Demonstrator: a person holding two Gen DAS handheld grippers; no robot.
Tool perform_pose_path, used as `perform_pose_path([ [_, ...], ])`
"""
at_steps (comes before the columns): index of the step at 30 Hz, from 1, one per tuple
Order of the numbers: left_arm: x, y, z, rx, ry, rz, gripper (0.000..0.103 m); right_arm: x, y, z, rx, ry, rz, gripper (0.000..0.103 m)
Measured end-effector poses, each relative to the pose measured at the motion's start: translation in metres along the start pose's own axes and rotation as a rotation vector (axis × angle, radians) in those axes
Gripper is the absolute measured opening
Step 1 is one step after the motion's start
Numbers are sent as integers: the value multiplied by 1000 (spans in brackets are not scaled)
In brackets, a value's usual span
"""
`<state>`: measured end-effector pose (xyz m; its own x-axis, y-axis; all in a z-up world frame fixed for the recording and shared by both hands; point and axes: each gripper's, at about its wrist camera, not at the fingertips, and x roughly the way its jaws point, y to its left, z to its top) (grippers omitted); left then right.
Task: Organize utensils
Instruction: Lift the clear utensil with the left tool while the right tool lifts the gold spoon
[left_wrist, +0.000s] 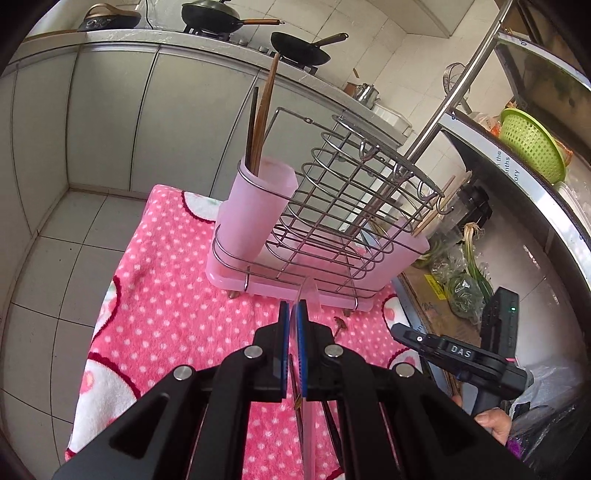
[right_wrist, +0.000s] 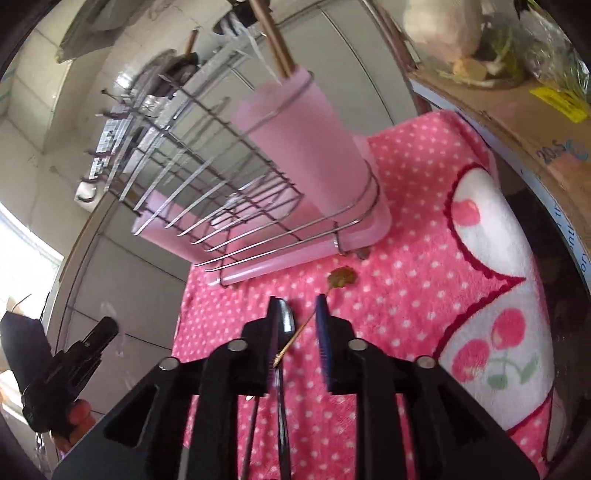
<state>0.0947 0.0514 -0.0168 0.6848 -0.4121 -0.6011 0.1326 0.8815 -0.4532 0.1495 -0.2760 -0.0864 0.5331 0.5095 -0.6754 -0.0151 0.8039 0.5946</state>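
Observation:
A wire utensil rack (left_wrist: 332, 206) with a pink cup at each end stands on a pink dotted cloth (left_wrist: 166, 295). Dark chopsticks (left_wrist: 264, 110) stick out of its left cup (left_wrist: 258, 206). My left gripper (left_wrist: 293, 306) hangs just in front of the rack, shut on a clear plastic utensil (left_wrist: 309, 295) whose tip rises between the pads. In the right wrist view, my right gripper (right_wrist: 297, 301) is open above the cloth (right_wrist: 406, 258). A dark metal spoon (right_wrist: 286, 319) lies against its left pad, apart from the right one. A small gold leaf-headed pick (right_wrist: 341, 277) lies ahead, near the rack's (right_wrist: 229, 192) pink base.
Two black woks (left_wrist: 214, 14) (left_wrist: 301, 46) sit on the far counter above grey cabinets. To the right are a slanted steel pole (left_wrist: 454, 92), a green basket (left_wrist: 532, 147) and a cardboard box with greens (left_wrist: 454, 291). Tiled floor (left_wrist: 55, 258) shows left of the cloth.

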Motion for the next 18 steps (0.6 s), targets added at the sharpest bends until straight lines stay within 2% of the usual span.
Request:
perform_pose_path([
  [1,2,1,0,-2,4,-1,3,9,-6,3,27,21,9,40],
  [3,5,4,0,-7,12,0,3,29,-19,8,118,90,42,40],
  [4,7,7,0,-11,15,-1,3,41,-26,10,177,129,86,40],
  [6,10,12,0,-22,19,1,3,59,-32,13,231,162,87,40],
  [11,18,23,0,-39,33,3,3,85,-33,13,255,183,13,40],
  [18,23,37,1,-69,41,9,3,95,-36,15,312,140,40,38],
])
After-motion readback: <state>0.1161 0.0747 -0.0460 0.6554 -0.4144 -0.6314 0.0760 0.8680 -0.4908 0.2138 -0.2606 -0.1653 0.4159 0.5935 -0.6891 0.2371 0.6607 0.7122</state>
